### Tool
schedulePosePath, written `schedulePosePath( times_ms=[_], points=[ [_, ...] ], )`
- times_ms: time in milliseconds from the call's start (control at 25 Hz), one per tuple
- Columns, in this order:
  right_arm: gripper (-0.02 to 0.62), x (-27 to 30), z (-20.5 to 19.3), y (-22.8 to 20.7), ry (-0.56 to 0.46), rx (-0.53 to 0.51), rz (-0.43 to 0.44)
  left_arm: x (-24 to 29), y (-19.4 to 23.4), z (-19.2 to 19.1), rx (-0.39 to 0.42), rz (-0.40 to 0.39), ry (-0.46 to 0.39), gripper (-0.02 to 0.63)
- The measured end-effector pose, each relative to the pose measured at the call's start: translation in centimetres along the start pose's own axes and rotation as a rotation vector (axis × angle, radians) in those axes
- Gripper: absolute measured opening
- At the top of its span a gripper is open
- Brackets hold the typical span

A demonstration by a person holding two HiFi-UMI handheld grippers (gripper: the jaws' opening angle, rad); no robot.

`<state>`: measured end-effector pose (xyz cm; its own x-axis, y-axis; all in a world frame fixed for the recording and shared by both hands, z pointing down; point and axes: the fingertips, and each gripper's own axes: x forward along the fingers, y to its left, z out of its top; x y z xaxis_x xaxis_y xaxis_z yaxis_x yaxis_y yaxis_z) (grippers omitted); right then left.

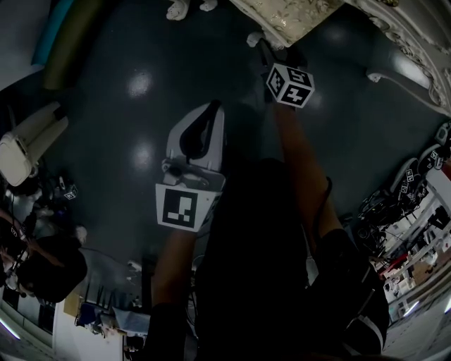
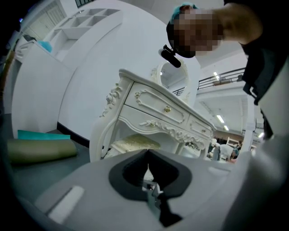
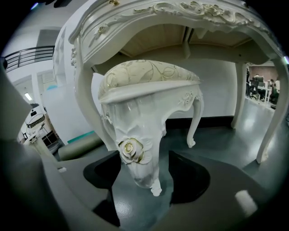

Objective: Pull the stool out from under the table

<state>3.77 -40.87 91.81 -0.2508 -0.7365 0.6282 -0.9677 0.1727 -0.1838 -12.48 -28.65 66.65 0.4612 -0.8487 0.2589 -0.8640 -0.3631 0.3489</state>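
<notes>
Your right hand-held gripper (image 3: 145, 172) is spread wide, w/ the front leg (image 3: 137, 158) of the stool (image 3: 149, 79) standing btwn its jaws. The left pad is just beside the leg and the right pad stands clear of it, w/ dark floor (image 3: 216, 144) showing in the gap. Neither pad presses, so nothing is gripped. The leg is white w/ a carved rose edged in gold, and it tapers to a small foot.

The stool sits under the table (image 3: 189, 13). Its patterned cushion is just below the carved apron, and another leg shows behind.

In the head view the right hand-held gripper (image 1: 262, 51) is stretched out ahead of you, tips at the stool's edge near the top of frame, marker cube (image 1: 289, 85) facing up.

Your left hand-held gripper (image 2: 147, 155) has its jaws together w/ nothing btwn them. It points toward the table front, well apart from the stool. In the head view it sits left of the right one and nearer to you.

The left gripper view also shows the table's drawers (image 2: 158, 106), an oval mirror (image 2: 174, 76) on top and an olive rolled mat (image 2: 38, 150) on the floor to the left.
</notes>
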Motion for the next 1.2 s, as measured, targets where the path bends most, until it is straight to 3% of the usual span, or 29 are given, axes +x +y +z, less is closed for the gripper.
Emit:
schedulePosePath(
  times_ms=[120, 200, 240, 560, 1200],
  points=[
    [0.332, 0.5, 0.5, 0.3, -0.001, -0.026, 0.023, -0.2, 0.2, 0.1, -0.013, 0.011, -0.001, 0.009],
    [0.261, 0.4, 0.4, 0.6, -0.005, -0.052, 0.048, -0.3, 0.2, 0.2, -0.021, 0.017, -0.001, 0.009],
    [0.258, 0.3, 0.3, 0.7, -0.005, -0.056, 0.056, -0.4, 0.2, 0.2, -0.022, 0.017, 0.001, 0.009],
    [0.25, -0.8, -1.1, 0.8, 0.042, -0.045, 0.093, -1.5, -1.5, 0.2, -0.026, 0.02, 0.024, 0.009],
    [0.25, -10.1, -9.0, 0.9, 0.092, -0.082, 0.151, -7.8, -5.5, -0.9, -0.013, 0.072, 0.031, 0.009]
  ],
)
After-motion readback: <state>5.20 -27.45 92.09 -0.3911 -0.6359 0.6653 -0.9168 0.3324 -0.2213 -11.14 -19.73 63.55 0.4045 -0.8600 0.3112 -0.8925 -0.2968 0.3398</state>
